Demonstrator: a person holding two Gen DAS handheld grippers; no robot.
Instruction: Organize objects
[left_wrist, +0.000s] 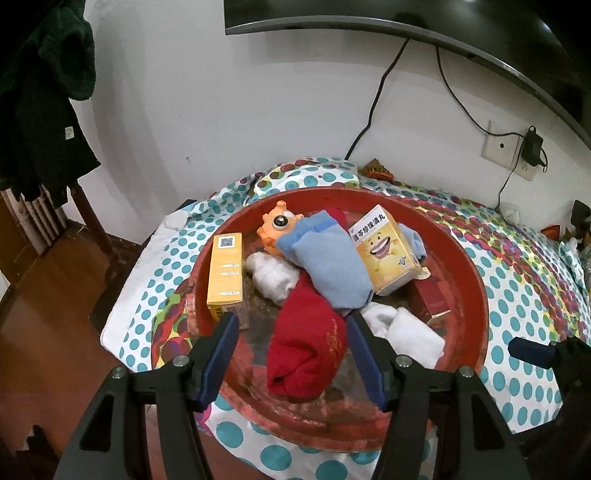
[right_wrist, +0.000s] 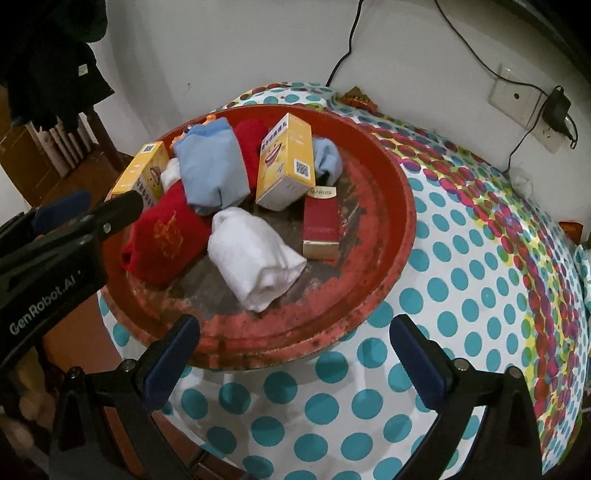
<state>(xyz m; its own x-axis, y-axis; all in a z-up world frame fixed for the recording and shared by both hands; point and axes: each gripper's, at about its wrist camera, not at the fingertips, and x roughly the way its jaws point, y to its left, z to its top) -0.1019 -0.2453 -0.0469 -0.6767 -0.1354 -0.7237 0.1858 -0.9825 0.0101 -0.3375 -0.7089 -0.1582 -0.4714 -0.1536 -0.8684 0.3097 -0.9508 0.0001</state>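
A worn red round tray (left_wrist: 469, 295) (right_wrist: 384, 206) sits on a dotted tablecloth. It holds a red sock (left_wrist: 310, 343) (right_wrist: 166, 236), a light blue sock (left_wrist: 328, 266) (right_wrist: 210, 166), white socks (left_wrist: 410, 332) (right_wrist: 255, 254), two yellow boxes (left_wrist: 225, 273) (left_wrist: 384, 247) (right_wrist: 284, 158), a dark red box (left_wrist: 432, 299) (right_wrist: 321, 221) and an orange toy (left_wrist: 277, 229). My left gripper (left_wrist: 291, 325) is open, its fingers on either side of the red sock. My right gripper (right_wrist: 295, 332) is open and empty, over the tray's near rim.
The dotted tablecloth (right_wrist: 461, 258) covers the table to the right of the tray. A TV (left_wrist: 406, 18), cables and a wall socket (left_wrist: 502, 146) are on the wall behind. Dark clothes (left_wrist: 40, 92) hang at the left above a wooden floor.
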